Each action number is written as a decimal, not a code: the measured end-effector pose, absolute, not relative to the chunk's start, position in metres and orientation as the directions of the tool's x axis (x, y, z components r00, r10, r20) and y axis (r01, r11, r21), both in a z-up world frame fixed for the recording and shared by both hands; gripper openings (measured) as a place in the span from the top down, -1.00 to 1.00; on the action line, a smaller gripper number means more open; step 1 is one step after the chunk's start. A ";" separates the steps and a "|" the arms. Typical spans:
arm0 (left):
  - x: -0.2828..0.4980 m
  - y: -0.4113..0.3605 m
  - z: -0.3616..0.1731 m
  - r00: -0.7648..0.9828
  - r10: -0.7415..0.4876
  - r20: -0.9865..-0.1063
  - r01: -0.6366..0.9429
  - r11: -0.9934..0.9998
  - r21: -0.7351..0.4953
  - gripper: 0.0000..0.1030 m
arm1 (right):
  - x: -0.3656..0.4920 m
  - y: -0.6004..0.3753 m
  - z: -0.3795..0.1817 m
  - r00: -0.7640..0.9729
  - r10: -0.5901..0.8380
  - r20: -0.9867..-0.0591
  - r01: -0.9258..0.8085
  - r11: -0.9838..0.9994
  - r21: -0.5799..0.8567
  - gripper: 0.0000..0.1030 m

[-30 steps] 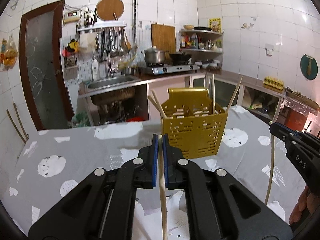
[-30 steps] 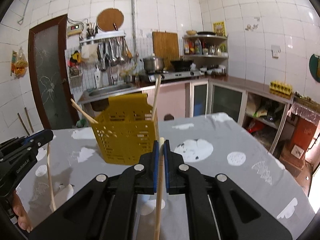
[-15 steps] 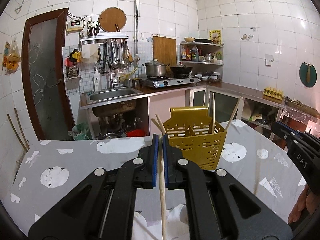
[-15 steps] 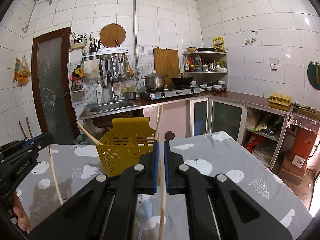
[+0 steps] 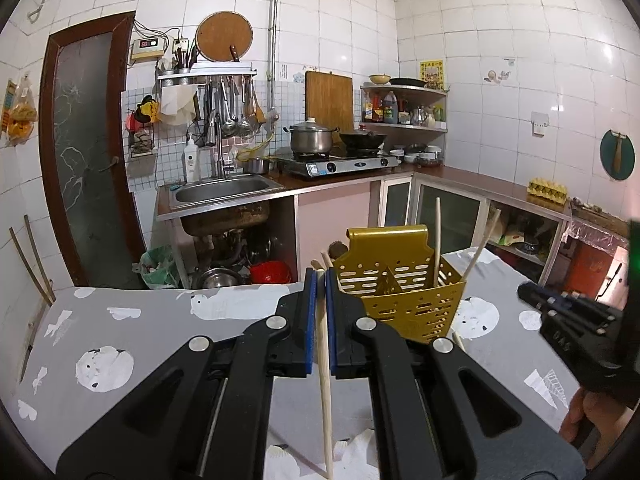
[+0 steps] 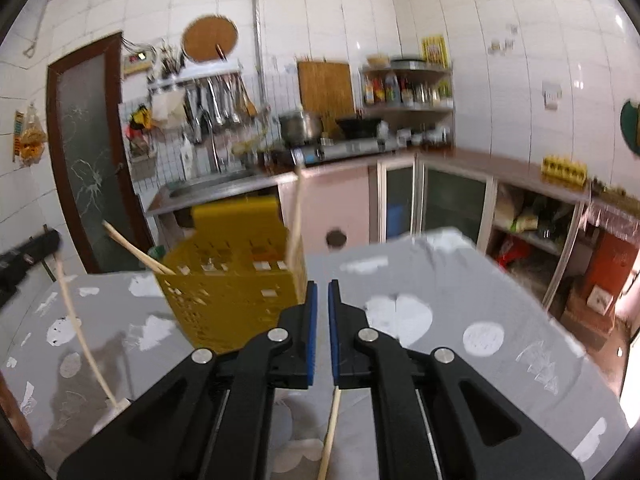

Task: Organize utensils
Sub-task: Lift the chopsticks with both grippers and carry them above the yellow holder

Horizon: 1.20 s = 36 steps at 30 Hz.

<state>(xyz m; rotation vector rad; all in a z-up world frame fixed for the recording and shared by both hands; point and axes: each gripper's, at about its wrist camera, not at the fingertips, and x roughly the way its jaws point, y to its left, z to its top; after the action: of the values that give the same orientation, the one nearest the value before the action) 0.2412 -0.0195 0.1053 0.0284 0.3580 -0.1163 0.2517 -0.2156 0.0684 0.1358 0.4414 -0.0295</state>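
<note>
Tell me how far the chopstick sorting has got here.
Partly done: four chopsticks stand in the yellow holder. In hand: the left gripper clamps a chopstick, and the right gripper clamps another chopstick. Both have yet to go into the holder.

**Bright kitchen, one sharp view, one smeared**

My left view is crisp and evenly lit; glare spots the wall tiles (image 5: 576, 46). My right view is motion-blurred throughout, the yellow holder (image 6: 236, 268) soft-edged. Both bend strongly toward dark corners.

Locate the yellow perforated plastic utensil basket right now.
The yellow perforated plastic utensil basket stands on the grey patterned tablecloth, just beyond the left gripper, right of centre.
</note>
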 end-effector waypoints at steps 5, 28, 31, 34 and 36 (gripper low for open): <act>0.258 -0.013 0.102 0.922 -0.108 -0.372 0.114 0.993 -0.006 0.93 | 0.279 -0.229 0.038 0.854 0.009 -0.519 0.085 0.984 0.157 0.74; 0.323 0.009 0.094 0.914 -0.077 -0.397 0.073 0.997 -0.025 0.93 | 0.364 -0.229 -0.040 0.663 -0.033 -0.748 0.137 0.988 0.077 0.42; 0.328 0.009 0.092 0.912 -0.077 -0.403 0.071 0.997 -0.030 0.93 | 0.369 -0.228 -0.042 0.651 -0.040 -0.758 0.140 0.988 0.069 0.57; 0.332 0.009 0.092 0.911 -0.076 -0.406 0.067 0.997 -0.037 0.93 | 0.371 -0.229 -0.040 0.650 -0.034 -0.759 0.146 0.986 0.080 0.84; 0.333 0.009 0.092 0.911 -0.075 -0.406 0.067 0.997 -0.036 0.93 | 0.369 -0.230 -0.039 0.655 -0.030 -0.755 0.150 0.985 0.090 0.85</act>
<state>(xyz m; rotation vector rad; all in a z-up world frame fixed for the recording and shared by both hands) 0.3328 0.0088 0.0921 -0.0213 0.4190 -0.0732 0.3694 -0.2300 -0.0391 0.1492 0.8517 -0.1024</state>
